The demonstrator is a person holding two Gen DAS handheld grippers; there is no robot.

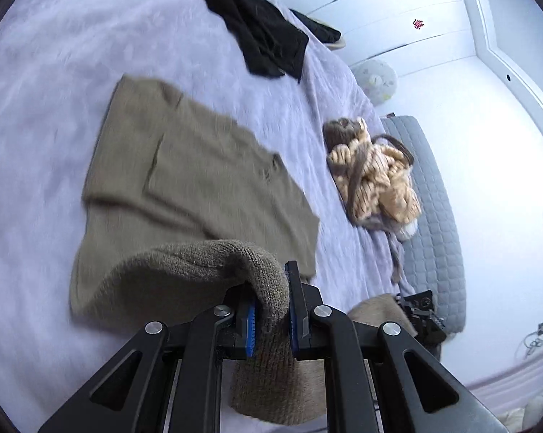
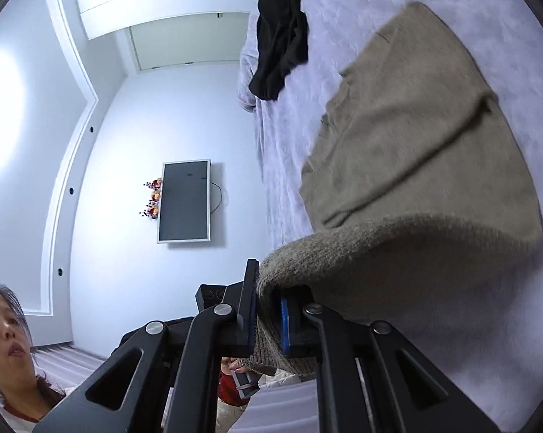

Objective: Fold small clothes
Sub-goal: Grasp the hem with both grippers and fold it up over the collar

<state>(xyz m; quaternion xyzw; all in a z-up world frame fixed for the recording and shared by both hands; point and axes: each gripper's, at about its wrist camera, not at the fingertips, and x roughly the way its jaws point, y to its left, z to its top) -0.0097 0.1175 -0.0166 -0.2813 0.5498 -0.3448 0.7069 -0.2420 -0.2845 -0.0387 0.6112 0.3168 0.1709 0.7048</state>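
An olive-brown knit garment point(image 1: 185, 180) lies spread on the lavender bed cover point(image 1: 55, 72). Its near edge is lifted off the bed and curls over toward the rest of the cloth. My left gripper point(image 1: 271, 310) is shut on one corner of that edge, knit bunched between the blue pads. In the right wrist view the same knit garment point(image 2: 416, 137) rises from the bed cover point(image 2: 343, 0) to my right gripper point(image 2: 268, 317), which is shut on the other corner. The right gripper also shows small at the bed's edge as a black frame point(image 1: 421, 314).
A black garment point(image 1: 253, 25) lies crumpled farther up the bed, also the black garment point(image 2: 280, 36). A tan striped fluffy garment point(image 1: 372, 176) rests near the bed's edge beside a grey quilted mat point(image 1: 434, 216). A wall-mounted screen point(image 2: 185, 200) and a person point(image 2: 8, 342) appear in the right wrist view.
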